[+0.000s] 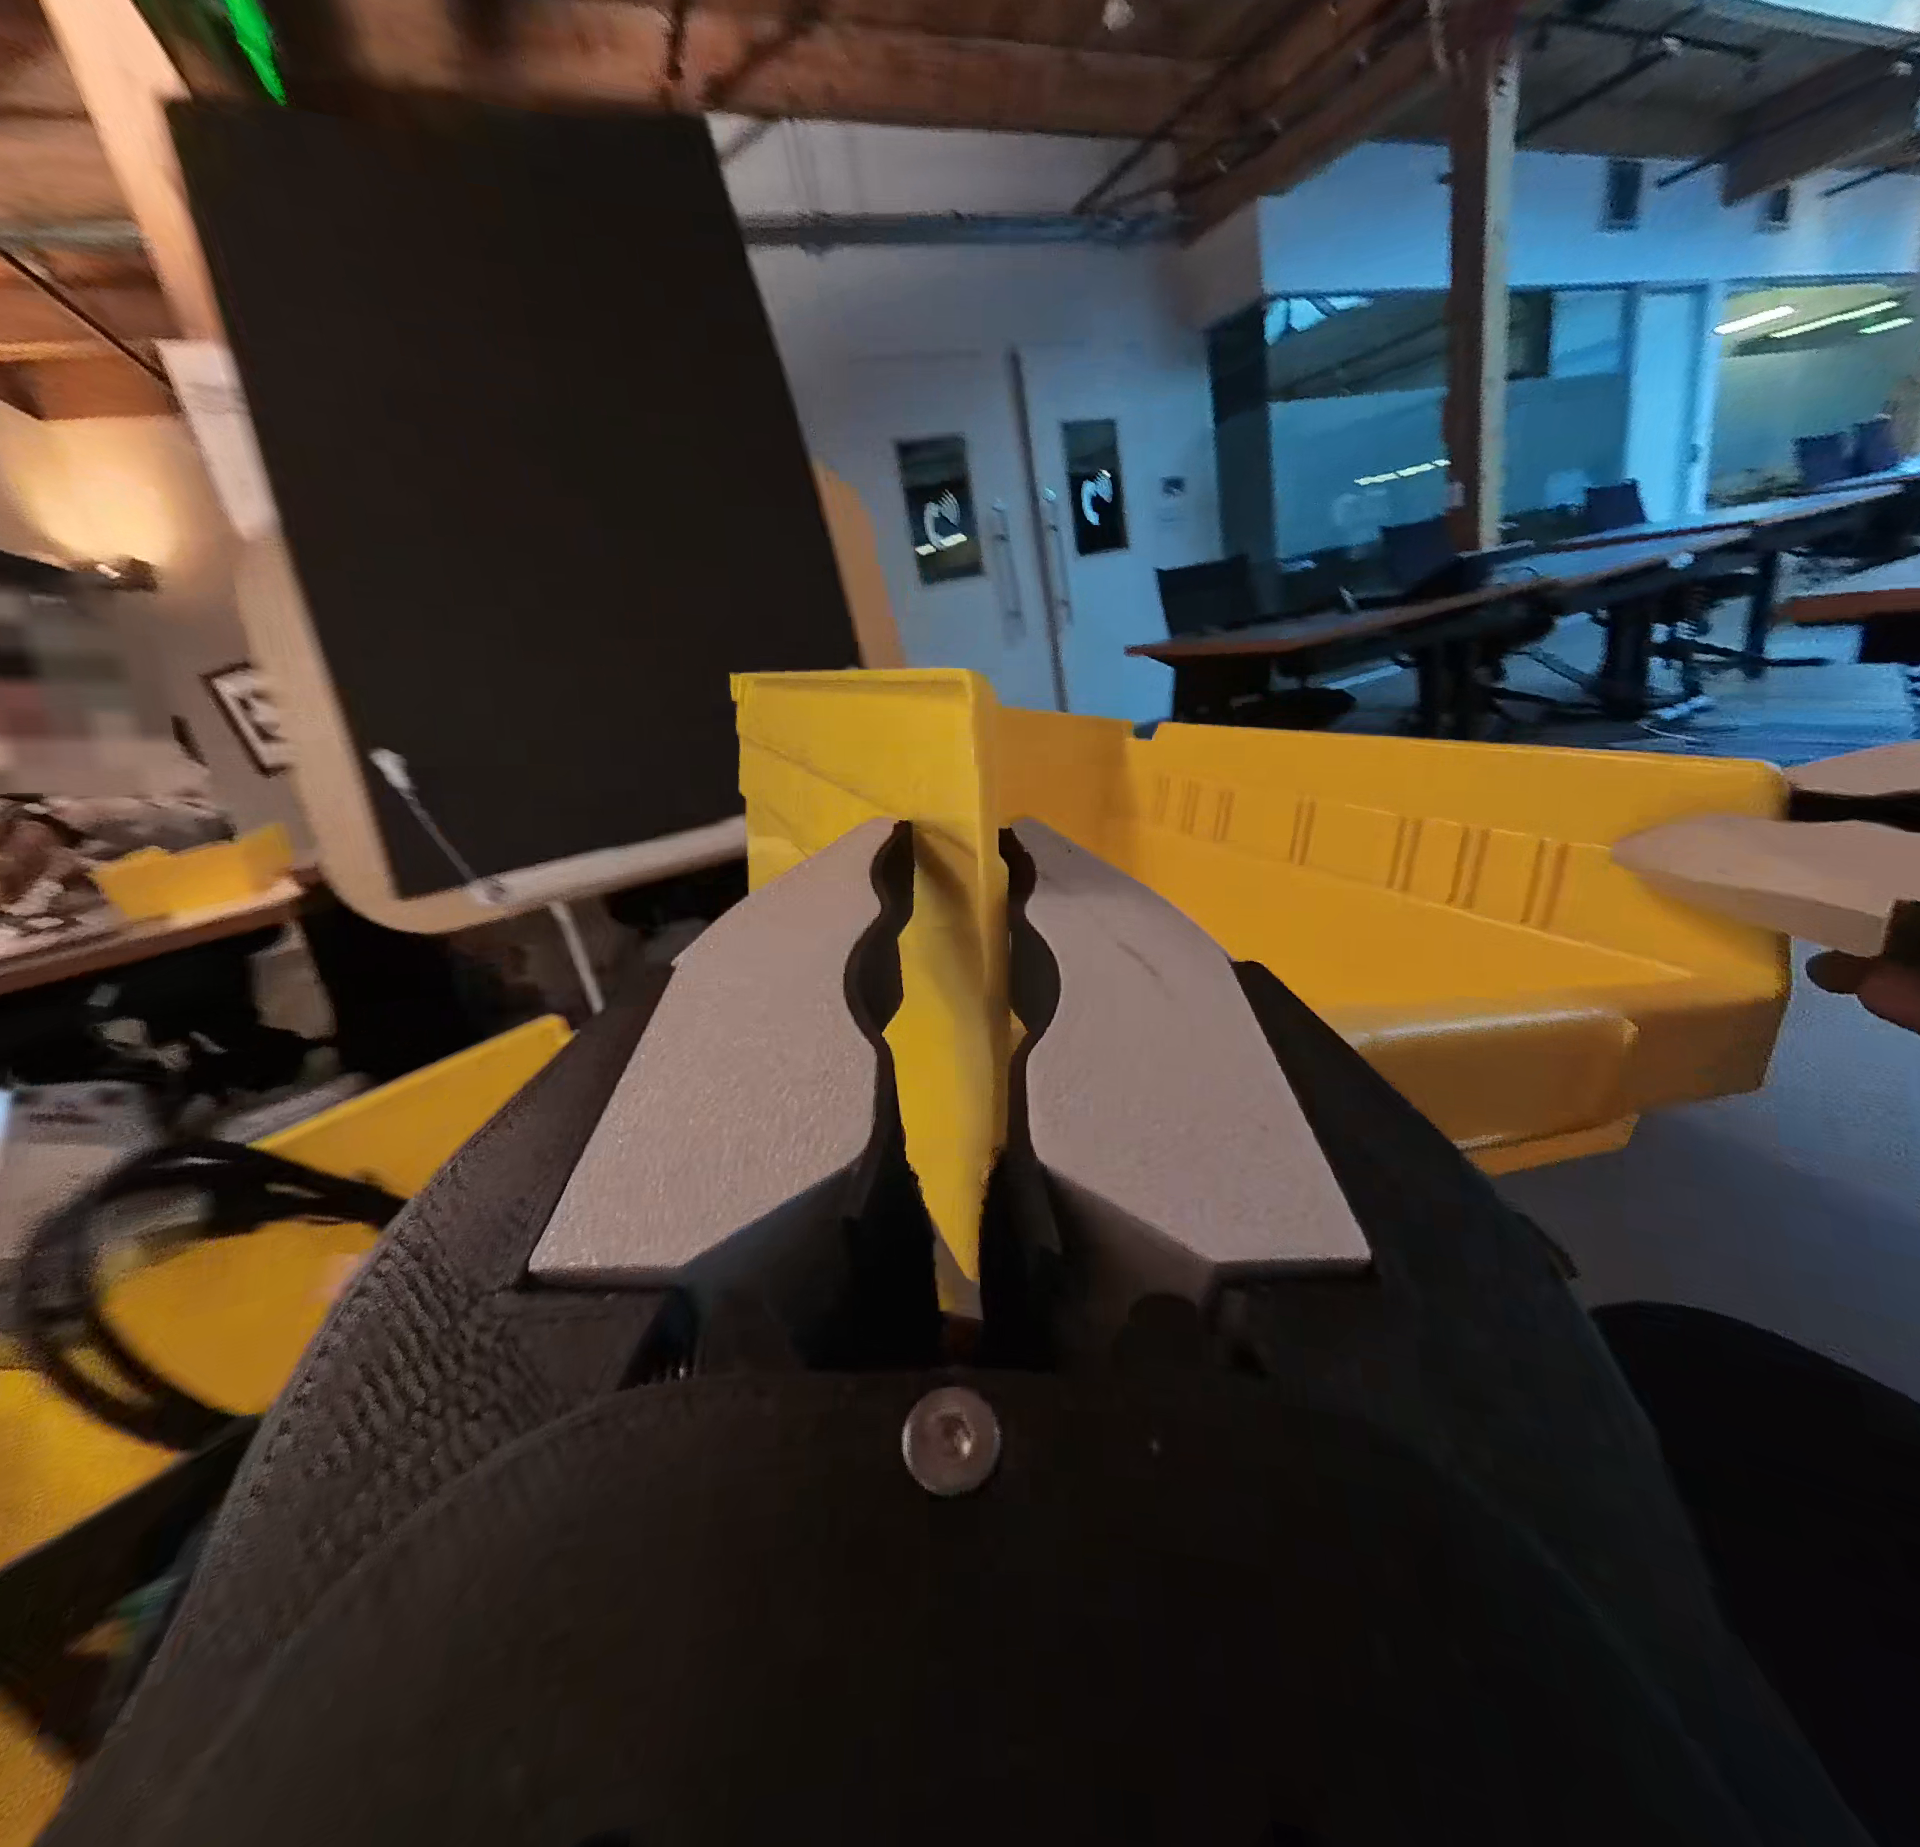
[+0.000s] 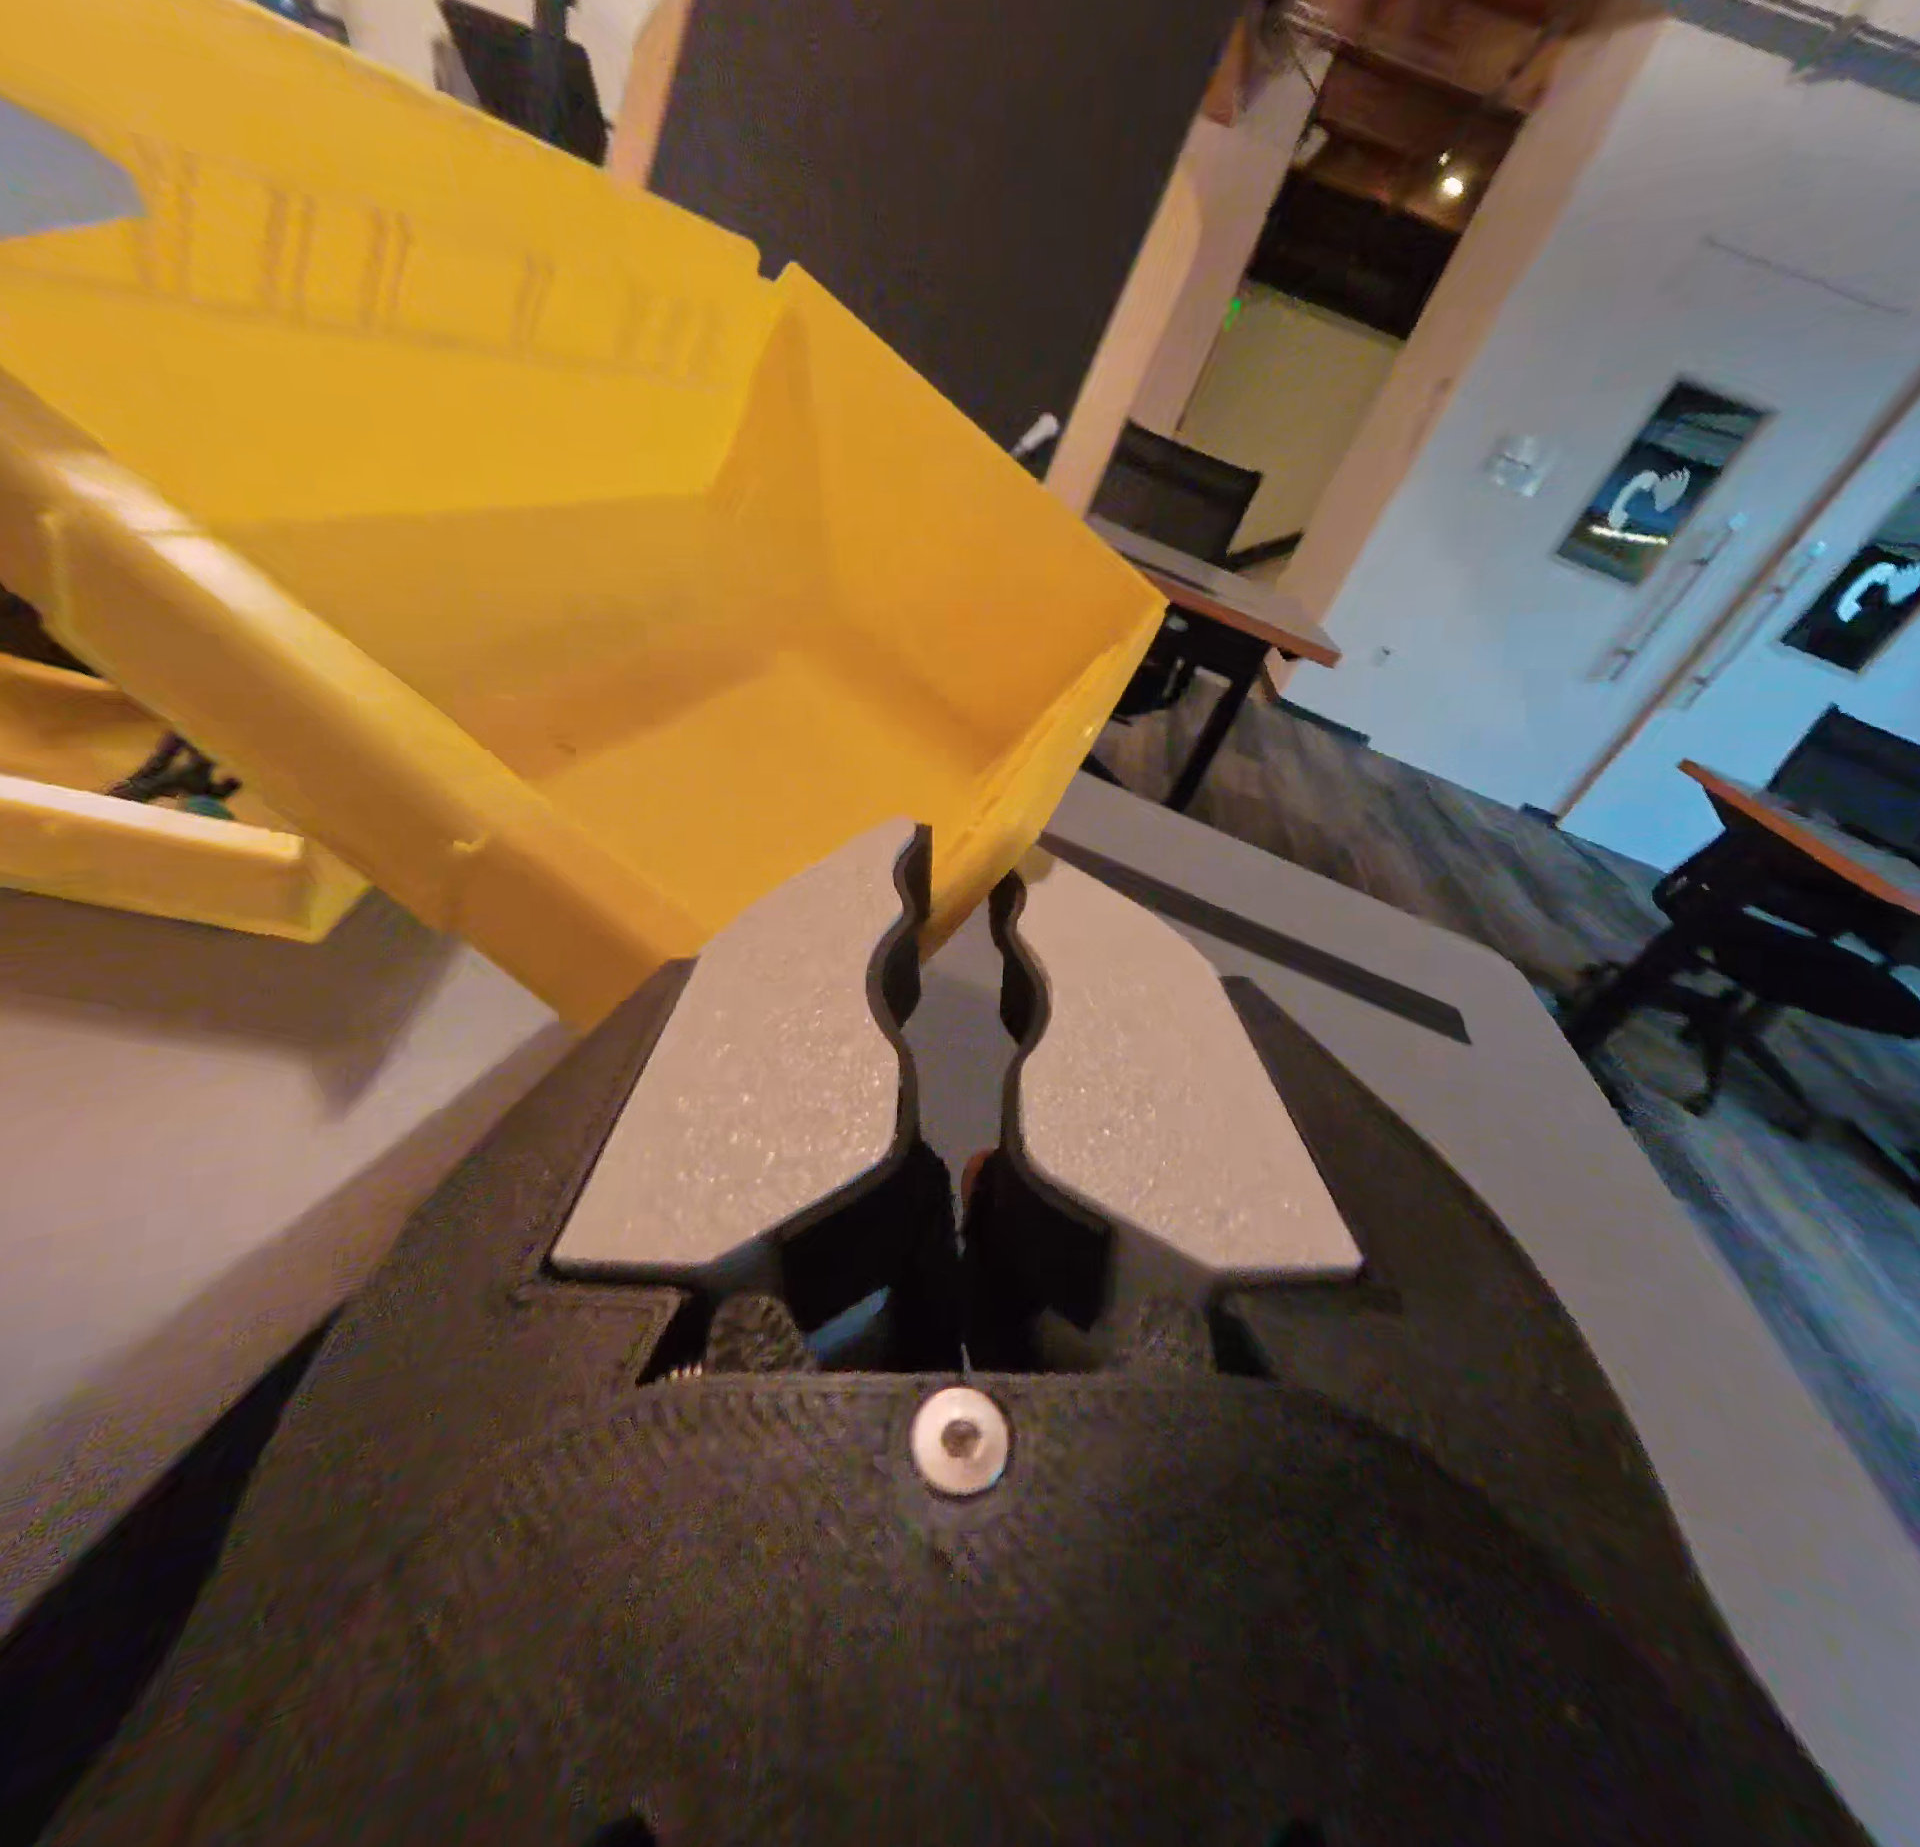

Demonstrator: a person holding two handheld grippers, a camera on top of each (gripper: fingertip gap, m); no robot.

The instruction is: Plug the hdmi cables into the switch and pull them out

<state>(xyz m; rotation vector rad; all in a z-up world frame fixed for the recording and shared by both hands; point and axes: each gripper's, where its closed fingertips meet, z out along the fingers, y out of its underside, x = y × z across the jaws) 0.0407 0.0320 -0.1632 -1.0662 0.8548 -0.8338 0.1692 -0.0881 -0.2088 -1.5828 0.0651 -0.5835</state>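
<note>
No switch shows in either view, so plugging looks not yet begun; black cables lie in another yellow bin left of the lifted yellow bin. The left gripper is clamped tight on one bin wall, the right gripper is nearly closed, pinching the opposite rim, above the grey table.

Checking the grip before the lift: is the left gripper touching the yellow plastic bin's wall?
Touching. The left wrist view shows the left gripper closed on a corner wall of the yellow plastic bin, yellow plastic filling the space between its fingers.
</note>
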